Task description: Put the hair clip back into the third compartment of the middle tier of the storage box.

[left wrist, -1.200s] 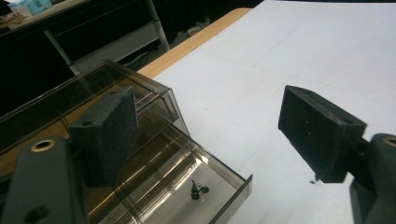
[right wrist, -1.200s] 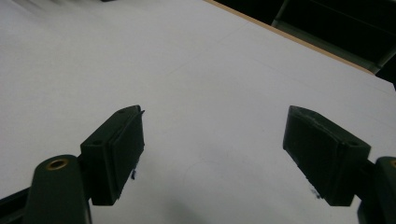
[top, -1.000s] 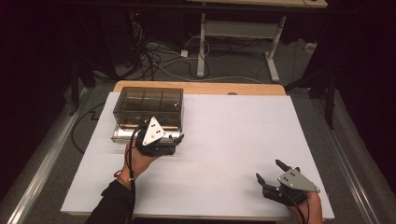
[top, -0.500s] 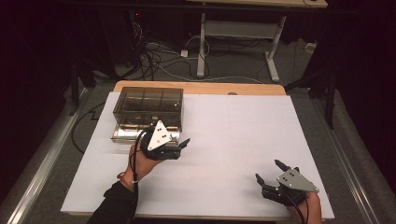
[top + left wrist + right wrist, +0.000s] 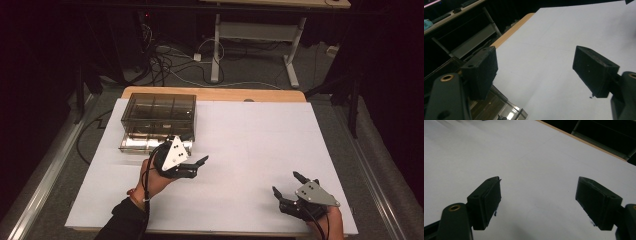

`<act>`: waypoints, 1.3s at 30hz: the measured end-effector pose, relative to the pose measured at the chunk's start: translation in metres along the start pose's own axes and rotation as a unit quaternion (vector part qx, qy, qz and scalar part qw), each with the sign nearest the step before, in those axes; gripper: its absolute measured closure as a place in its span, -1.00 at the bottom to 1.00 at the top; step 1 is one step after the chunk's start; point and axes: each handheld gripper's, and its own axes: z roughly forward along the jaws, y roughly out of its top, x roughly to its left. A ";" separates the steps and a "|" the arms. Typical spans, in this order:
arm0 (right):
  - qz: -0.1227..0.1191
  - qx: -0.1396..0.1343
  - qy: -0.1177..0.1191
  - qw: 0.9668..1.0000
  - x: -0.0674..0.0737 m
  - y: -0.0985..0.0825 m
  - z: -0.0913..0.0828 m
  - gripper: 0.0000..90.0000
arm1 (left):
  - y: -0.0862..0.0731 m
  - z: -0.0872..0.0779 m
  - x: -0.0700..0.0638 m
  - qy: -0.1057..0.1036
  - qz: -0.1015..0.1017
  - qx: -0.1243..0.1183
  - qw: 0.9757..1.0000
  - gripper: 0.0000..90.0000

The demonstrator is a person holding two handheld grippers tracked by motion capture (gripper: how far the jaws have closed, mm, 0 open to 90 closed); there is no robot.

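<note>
Beside the smoky compartment box at the white surface's far left, the left tongs hover released and empty; the right tongs wait spread near the front edge. Next likely: approaching the box squarely.

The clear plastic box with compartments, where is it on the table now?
In the high view, the clear plastic box sits at the far left of the white table, just beyond the left gripper, whose jaws are open.

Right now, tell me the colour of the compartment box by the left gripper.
Smoky brown, see-through box; clearest in the high view.
</note>
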 end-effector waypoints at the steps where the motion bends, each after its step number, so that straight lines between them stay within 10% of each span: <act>1: 0.001 0.000 0.001 1.000 0.000 0.000 0.000 -0.54 | -0.001 -0.001 -0.001 0.000 0.005 0.002 1.000 -0.57; 21: -0.001 0.001 0.003 1.000 0.004 0.001 0.001 -0.54 | -0.011 -0.020 -0.016 -0.021 0.016 0.006 1.000 -0.58; 39: -0.014 -0.006 0.011 1.000 0.009 0.006 0.006 -0.54 | -0.029 -0.047 -0.009 0.004 0.026 0.018 0.999 -0.58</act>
